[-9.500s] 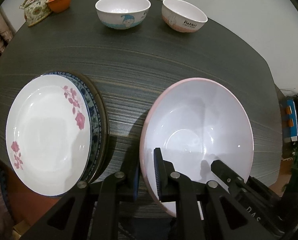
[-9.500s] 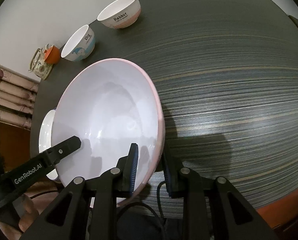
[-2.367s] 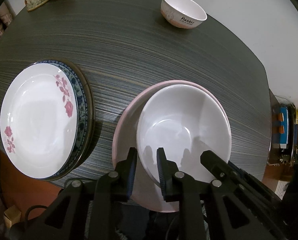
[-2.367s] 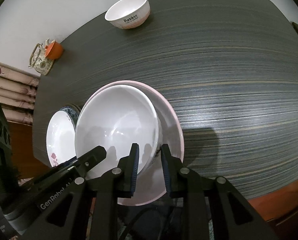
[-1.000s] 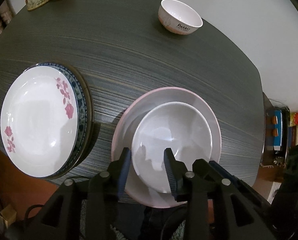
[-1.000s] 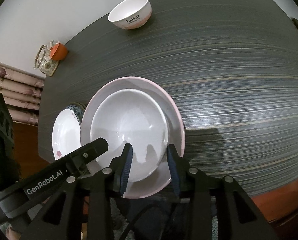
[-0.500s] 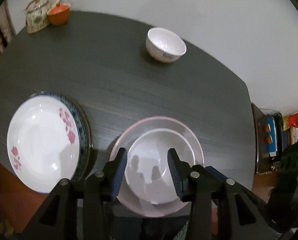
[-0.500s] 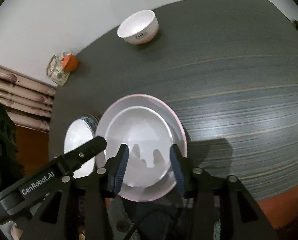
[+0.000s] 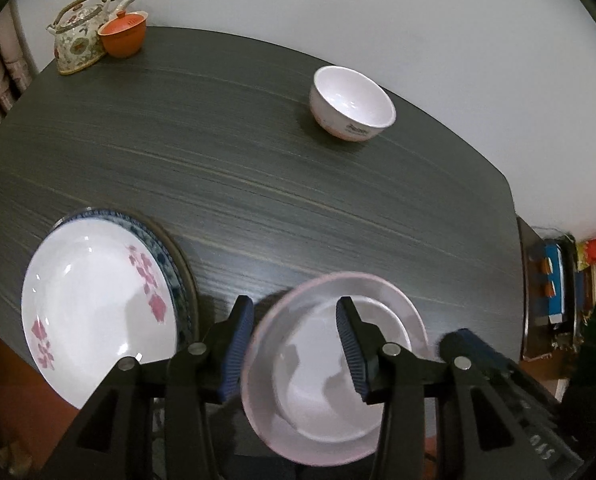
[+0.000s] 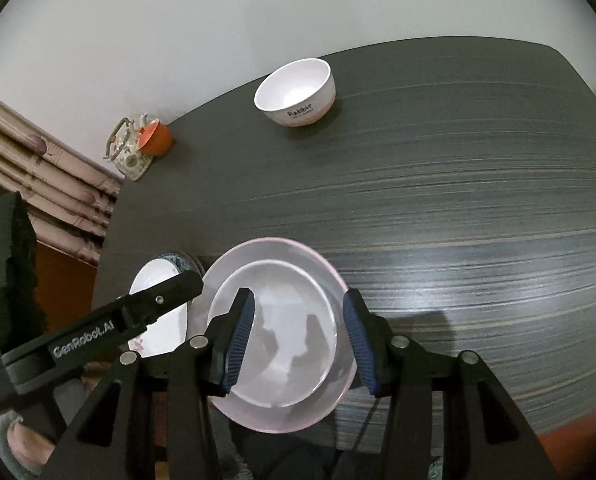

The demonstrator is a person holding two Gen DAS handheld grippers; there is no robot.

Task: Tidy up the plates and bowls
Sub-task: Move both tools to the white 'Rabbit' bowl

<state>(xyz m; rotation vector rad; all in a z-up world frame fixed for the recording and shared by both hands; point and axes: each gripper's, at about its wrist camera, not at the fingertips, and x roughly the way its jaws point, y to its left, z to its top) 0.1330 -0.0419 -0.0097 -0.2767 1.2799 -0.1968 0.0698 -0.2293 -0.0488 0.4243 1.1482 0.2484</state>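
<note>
Both tongs released, empty: left tongs (image 9: 294, 342), right tongs (image 10: 298, 338). White bowl (image 10: 274, 330) nested in pink bowl (image 10: 331, 276), lower centre. Rabbit bowl (image 10: 296, 92) upper centre, unstacked. Risk: rim grip slips on glossy wall, or reach knocks nested pair near desk (image 10: 477, 200) edge.

Dark table (image 9: 238, 168), plate stack (image 9: 98, 304), nested bowls (image 10: 278, 332), small bowl (image 9: 351, 104), teapot (image 9: 78, 40), orange cup (image 9: 122, 39)

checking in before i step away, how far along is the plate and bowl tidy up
Done: the plates sit in one stack at the near left edge of the table, and a white bowl is nested inside the pink bowl. In hand: nothing; the left hand-held gripper and right hand-held gripper are both open above the nested bowls. Left: the small bowl stands alone at the far side, likely next to nest.
</note>
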